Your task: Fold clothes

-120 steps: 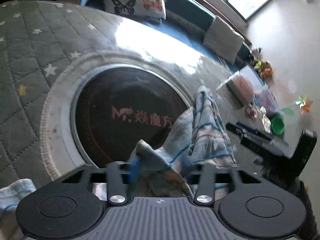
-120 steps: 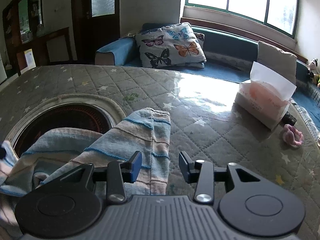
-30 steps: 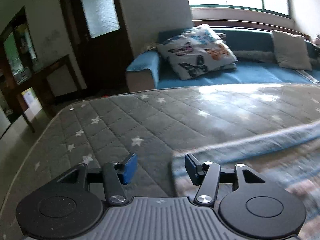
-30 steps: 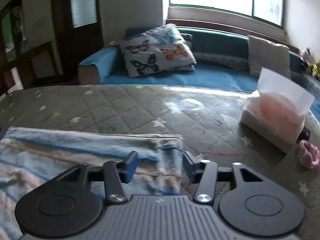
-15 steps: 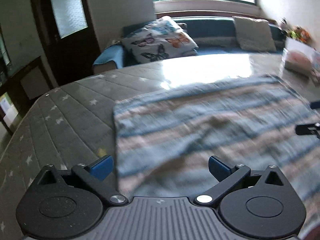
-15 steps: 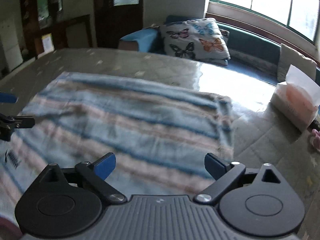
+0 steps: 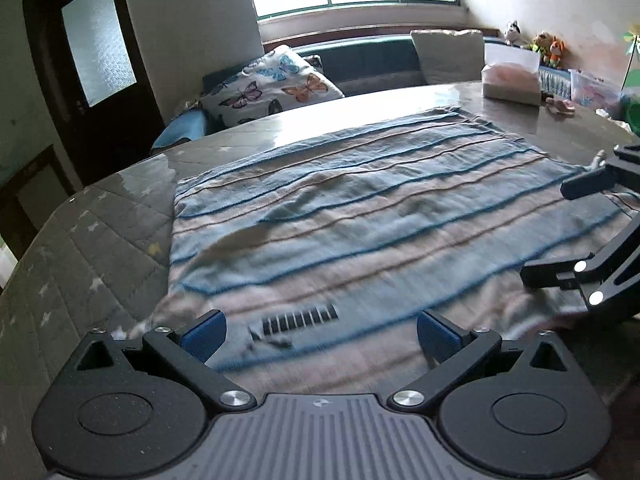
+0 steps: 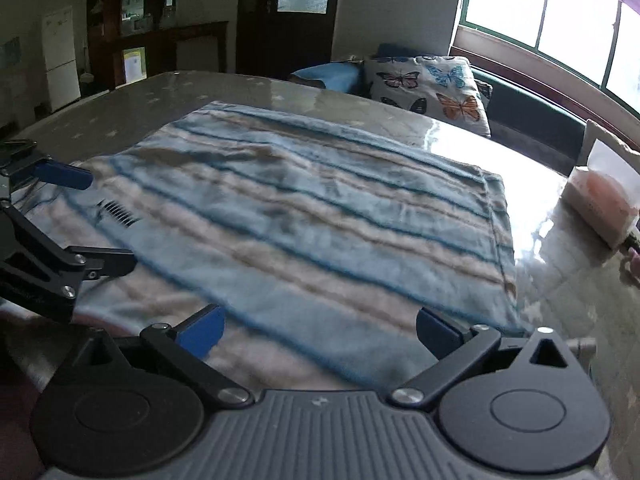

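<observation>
Left wrist view: the striped cloth (image 7: 360, 208) lies spread flat on the desk (image 7: 100, 220), its near edge under the left gripper (image 7: 320, 332), whose jaws stand wide and empty. The right gripper (image 7: 568, 232) shows at the right edge, also spread.

Right wrist view: the right gripper (image 8: 318, 330) hangs wide above the cloth's near right corner; a tissue box (image 8: 600, 200) sits far right. The cloth looks soft, light and limp, so pinching both near corners seems best.
</observation>
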